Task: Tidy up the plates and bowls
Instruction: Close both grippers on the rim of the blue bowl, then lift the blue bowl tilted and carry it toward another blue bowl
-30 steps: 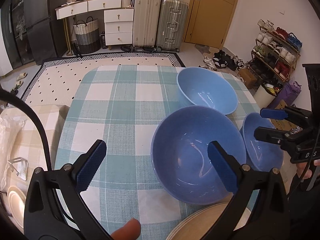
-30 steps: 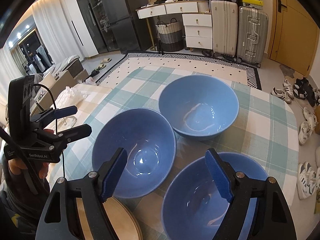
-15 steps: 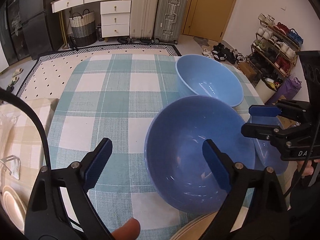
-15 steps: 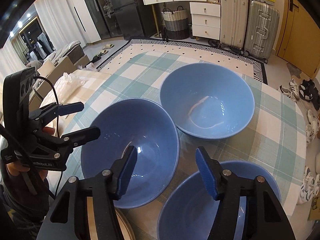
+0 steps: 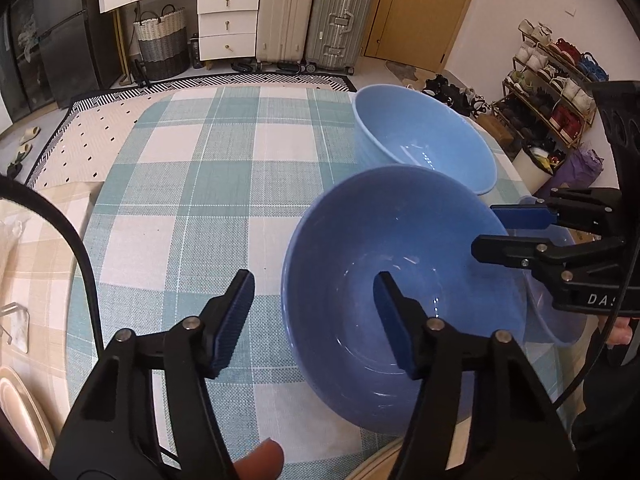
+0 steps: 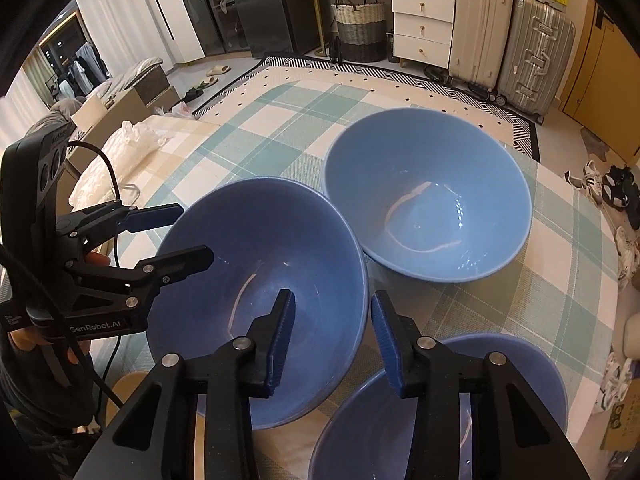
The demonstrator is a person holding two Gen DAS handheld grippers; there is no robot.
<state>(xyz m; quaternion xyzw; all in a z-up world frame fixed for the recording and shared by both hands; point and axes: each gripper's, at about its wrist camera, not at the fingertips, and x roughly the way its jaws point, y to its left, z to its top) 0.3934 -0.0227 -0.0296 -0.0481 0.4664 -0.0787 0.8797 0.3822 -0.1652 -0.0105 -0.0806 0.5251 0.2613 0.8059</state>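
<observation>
The middle bowl [image 6: 256, 280] sits near the tabletop's [image 5: 192, 184] front edge, its rim between the fingers of both my claws: my left claw [image 5: 314, 320] and my right claw [image 6: 332, 332] gape around it, neither pinching yet.

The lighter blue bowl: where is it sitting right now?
The lighter blue bowl sits at the far side of the checked tablecloth, just behind and right of the darker bowl, rims nearly touching.
</observation>
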